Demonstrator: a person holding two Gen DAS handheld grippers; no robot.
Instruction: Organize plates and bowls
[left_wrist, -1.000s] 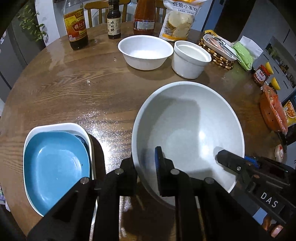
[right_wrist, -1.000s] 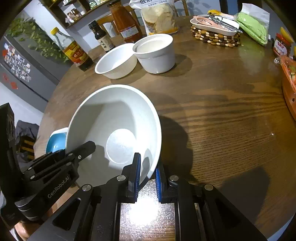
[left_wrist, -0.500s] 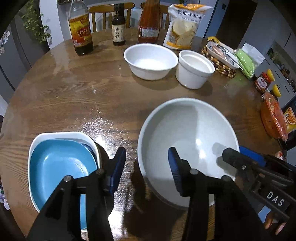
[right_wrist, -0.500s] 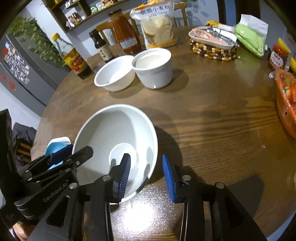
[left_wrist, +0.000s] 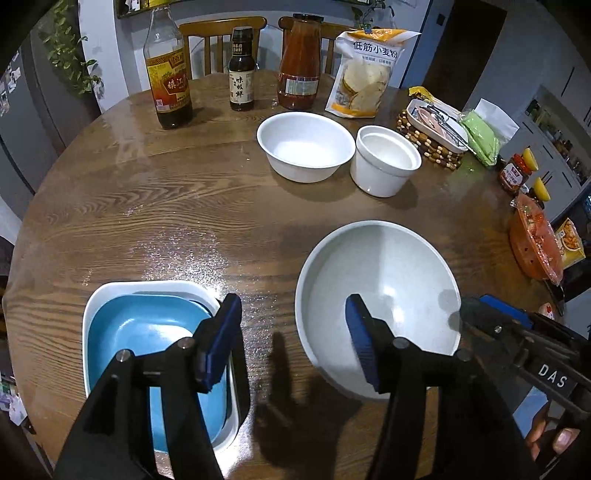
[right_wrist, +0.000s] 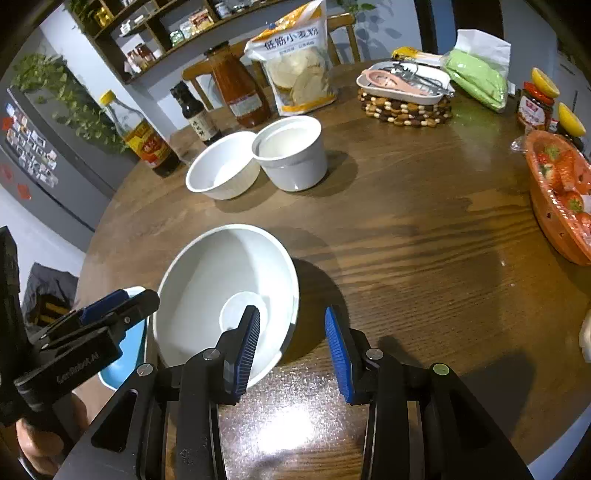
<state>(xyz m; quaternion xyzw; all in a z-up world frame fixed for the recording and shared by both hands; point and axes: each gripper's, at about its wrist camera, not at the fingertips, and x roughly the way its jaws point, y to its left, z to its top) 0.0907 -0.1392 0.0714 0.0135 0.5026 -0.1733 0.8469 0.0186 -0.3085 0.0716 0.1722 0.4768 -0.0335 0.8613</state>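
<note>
A large white bowl (left_wrist: 380, 291) rests on the round wooden table (left_wrist: 184, 206); it also shows in the right wrist view (right_wrist: 221, 284). My left gripper (left_wrist: 291, 339) is open and empty, above the table between the bowl and a blue plate (left_wrist: 147, 332) stacked in a white square plate (left_wrist: 110, 291). My right gripper (right_wrist: 291, 332) is open and empty, straddling the large bowl's near right rim from above. A medium white bowl (left_wrist: 304, 146) and a small deep white bowl (left_wrist: 386, 162) stand side by side farther back.
Bottles (left_wrist: 168, 81), a sauce jar (left_wrist: 299, 70) and a flour bag (left_wrist: 365, 77) line the far edge. A utensil tray on a beaded mat (left_wrist: 436, 129), a green packet (left_wrist: 480, 136) and an orange basket (right_wrist: 561, 199) sit at the right.
Both grippers let go of the large bowl's rim, opened wide and drew back and up. The bowl now rests flat on the table.
</note>
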